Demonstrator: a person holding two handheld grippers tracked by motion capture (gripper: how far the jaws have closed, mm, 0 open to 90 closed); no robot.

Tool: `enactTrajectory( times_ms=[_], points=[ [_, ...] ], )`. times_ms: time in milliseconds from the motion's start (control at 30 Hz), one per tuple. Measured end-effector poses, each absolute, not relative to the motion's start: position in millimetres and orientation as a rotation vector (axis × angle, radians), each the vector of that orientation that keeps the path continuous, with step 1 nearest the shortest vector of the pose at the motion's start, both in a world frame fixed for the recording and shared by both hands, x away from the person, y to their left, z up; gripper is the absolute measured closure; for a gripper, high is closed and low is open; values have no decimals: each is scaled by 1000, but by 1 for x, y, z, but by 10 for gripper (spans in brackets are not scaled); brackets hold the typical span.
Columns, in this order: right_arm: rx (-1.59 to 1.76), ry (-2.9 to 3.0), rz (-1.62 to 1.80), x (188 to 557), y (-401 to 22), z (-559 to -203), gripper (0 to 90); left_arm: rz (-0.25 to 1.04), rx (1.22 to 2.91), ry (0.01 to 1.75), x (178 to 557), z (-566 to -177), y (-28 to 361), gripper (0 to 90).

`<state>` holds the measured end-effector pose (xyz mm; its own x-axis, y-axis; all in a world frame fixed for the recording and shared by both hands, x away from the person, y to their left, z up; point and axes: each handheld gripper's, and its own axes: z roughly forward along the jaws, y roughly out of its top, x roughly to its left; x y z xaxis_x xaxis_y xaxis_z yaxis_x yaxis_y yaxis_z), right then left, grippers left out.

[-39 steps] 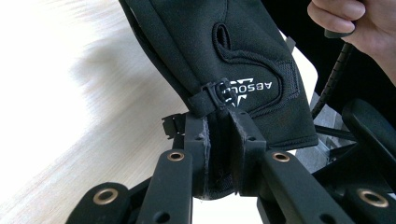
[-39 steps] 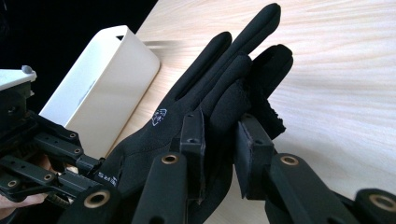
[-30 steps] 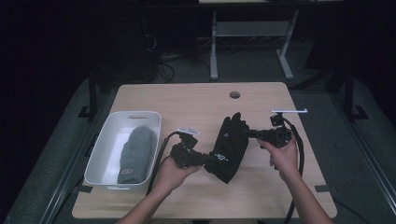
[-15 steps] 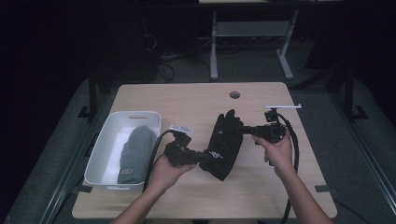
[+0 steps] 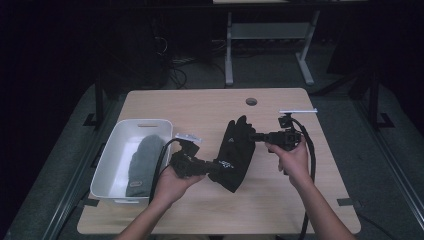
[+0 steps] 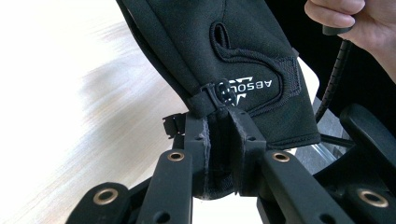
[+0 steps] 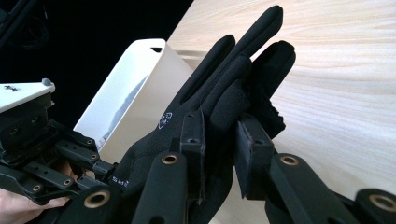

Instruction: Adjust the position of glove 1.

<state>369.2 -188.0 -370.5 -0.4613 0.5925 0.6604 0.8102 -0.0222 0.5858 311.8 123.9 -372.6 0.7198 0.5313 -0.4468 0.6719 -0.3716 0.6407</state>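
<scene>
1. Black glove (image 5: 234, 152) held above the middle of the wooden table (image 5: 200, 107), stretched between two hand-held grippers.
2. Left gripper (image 5: 212, 167) clamped on the glove's cuff end; in the left gripper view, jaws pinched together on the cuff fabric just below white lettering.
3. Right gripper (image 5: 255, 136) clamped on the glove near the base of its finger end; in the right gripper view, jaws closed on a fold of fabric, glove fingers (image 7: 243, 56) pointing up and away.
4. White bin (image 5: 116, 160) at the table's left side, grey cloth item (image 5: 144, 162) lying inside.
5. Round cable hole (image 5: 251, 101) near the table's far edge.
</scene>
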Motion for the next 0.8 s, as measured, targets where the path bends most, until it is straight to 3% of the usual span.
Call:
enactTrajectory(
  times_ms=[800],
  points=[
    [-1430,-2095,-1465,379,-151,-345,745,-151,2032,942,307,-354,155,790]
  ],
)
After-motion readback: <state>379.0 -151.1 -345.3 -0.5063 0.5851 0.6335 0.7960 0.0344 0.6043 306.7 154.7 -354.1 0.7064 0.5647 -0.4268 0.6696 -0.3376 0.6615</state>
